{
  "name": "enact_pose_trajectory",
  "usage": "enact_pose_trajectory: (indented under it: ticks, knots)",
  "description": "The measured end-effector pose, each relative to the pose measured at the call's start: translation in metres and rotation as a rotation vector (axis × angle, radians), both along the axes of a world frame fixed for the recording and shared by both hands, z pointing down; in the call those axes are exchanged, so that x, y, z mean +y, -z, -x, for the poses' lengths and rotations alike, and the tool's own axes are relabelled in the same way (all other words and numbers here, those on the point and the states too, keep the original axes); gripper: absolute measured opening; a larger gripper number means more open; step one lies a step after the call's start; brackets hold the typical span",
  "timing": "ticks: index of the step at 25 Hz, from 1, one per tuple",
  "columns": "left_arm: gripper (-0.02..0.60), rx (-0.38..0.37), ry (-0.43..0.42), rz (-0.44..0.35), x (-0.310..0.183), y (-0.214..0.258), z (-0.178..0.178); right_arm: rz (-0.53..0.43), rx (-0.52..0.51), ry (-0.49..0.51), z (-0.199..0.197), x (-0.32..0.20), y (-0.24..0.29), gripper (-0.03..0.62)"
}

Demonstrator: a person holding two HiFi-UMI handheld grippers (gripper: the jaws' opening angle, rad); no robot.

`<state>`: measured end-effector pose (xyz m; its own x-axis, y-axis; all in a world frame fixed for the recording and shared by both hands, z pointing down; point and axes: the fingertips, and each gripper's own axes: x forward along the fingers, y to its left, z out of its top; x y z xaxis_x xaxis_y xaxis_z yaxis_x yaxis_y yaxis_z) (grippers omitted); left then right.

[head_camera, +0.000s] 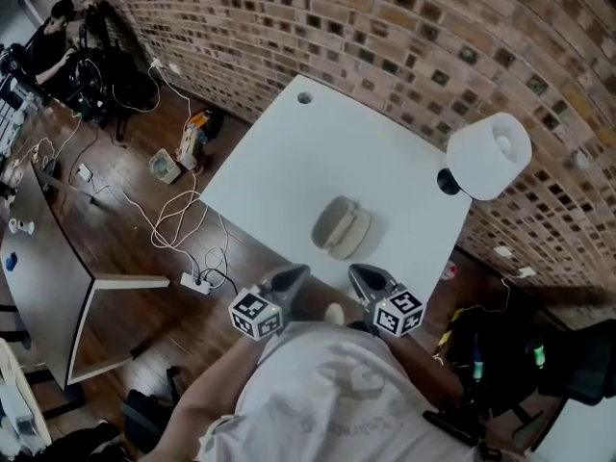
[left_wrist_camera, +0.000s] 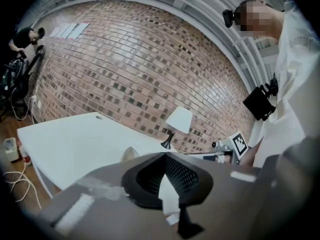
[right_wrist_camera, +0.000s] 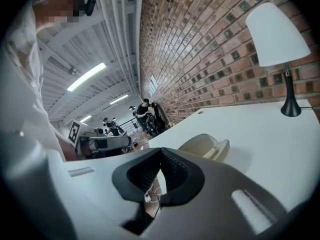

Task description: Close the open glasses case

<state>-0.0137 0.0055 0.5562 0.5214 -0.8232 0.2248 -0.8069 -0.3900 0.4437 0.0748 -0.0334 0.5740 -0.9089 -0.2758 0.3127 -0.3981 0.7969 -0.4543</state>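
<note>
Head view; glasses case (head_camera: pixel 342 227) (interior unclear)

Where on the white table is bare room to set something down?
Bare: the wide stretch of table from the glasses case to the round hole, and between case and lamp. Tightest: the right corner by the lamp base.

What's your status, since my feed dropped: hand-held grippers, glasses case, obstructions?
Left hand-held gripper and right hand-held gripper shut, empty. Glasses case open on table, untouched. Lamp stands aside; nothing in between.
</note>
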Motion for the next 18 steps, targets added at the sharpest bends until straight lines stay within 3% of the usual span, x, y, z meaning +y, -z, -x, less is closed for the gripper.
enact_pose_trajectory:
  ticks: [5, 9, 18]
  knots:
    - [0.005, 0.014, -0.102, 0.009, -0.032, -0.006, 0.016, 0.042, -0.036, -0.061, 0.025, -0.016, 0.000, 0.008]
    - [0.005, 0.015, -0.204, 0.015, -0.048, -0.011, 0.025, 0.081, -0.058, -0.172, 0.034, -0.037, -0.005, 0.008]
    - [0.005, 0.020, -0.429, -0.009, -0.084, -0.006, 0.035, 0.044, 0.014, -0.430, 0.024, -0.056, -0.006, 0.008]
